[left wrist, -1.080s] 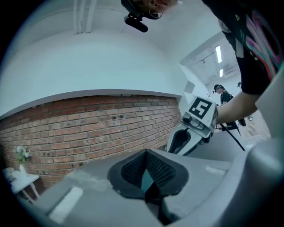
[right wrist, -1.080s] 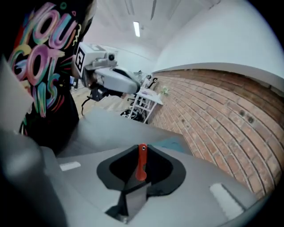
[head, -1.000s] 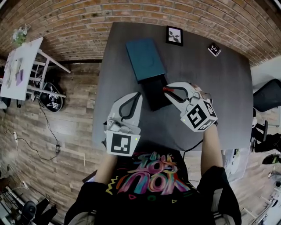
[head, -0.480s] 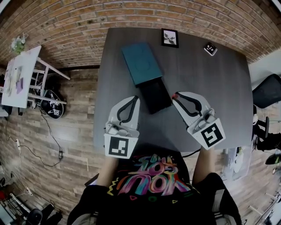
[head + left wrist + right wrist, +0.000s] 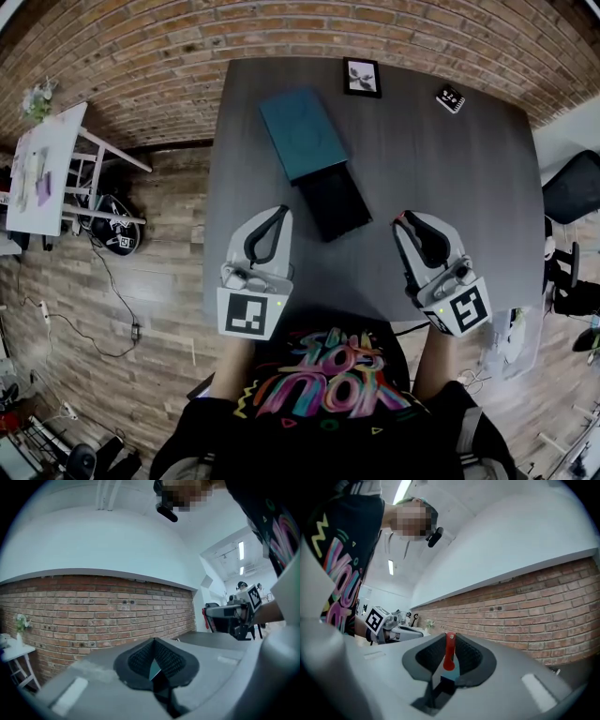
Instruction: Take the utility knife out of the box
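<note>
A red utility knife (image 5: 449, 649) stands upright between the pads of my right gripper (image 5: 450, 639), which is shut on it. In the head view only its red tip (image 5: 398, 218) shows at the end of the right gripper (image 5: 403, 223), held above the table to the right of the box. The box is a teal sleeve (image 5: 302, 132) with a black tray (image 5: 333, 200) slid out toward me. Left of the tray, my left gripper (image 5: 280, 212) hovers with its fingertips (image 5: 154, 641) together and nothing held.
On the dark grey table (image 5: 441, 178) a small framed picture (image 5: 361, 77) and a marker cube (image 5: 450, 98) sit at the far edge. A white side table (image 5: 42, 155) stands on the floor at left, a black chair (image 5: 572, 197) at right.
My right gripper has moved away from the black tray, to the right and toward me, rolling as it went, with the red knife in its jaws. The left gripper stayed almost still.
</note>
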`<move>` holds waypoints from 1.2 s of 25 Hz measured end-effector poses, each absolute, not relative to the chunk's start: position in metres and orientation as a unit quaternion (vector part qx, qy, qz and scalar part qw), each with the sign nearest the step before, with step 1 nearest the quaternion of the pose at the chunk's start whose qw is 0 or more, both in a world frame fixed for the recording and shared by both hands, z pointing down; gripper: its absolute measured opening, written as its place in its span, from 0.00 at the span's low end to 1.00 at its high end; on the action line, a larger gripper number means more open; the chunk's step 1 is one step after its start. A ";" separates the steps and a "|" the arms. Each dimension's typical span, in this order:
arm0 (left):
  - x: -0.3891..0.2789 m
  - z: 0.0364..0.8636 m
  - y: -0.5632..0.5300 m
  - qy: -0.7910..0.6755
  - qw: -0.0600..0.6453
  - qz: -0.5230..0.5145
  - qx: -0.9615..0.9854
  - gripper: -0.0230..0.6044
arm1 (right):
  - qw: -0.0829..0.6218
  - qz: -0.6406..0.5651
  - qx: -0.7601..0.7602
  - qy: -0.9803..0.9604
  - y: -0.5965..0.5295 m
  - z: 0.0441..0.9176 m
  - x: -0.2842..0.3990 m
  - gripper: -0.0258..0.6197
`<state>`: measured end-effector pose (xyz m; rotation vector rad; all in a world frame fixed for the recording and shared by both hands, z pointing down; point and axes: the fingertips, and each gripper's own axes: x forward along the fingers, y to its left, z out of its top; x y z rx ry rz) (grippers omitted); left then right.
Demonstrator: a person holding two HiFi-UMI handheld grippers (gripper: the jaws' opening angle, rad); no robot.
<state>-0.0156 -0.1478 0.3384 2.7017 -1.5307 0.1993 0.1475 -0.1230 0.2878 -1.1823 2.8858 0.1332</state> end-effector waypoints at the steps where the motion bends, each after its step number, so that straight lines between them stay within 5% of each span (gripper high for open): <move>1: -0.017 0.339 -0.148 -0.492 0.016 0.064 0.868 0.04 | 0.011 0.042 -0.380 0.924 -0.122 0.288 0.147 0.13; 30: -0.022 0.341 -0.150 -0.491 0.018 0.067 0.869 0.04 | 0.023 0.016 -0.386 0.922 -0.128 0.297 0.145 0.13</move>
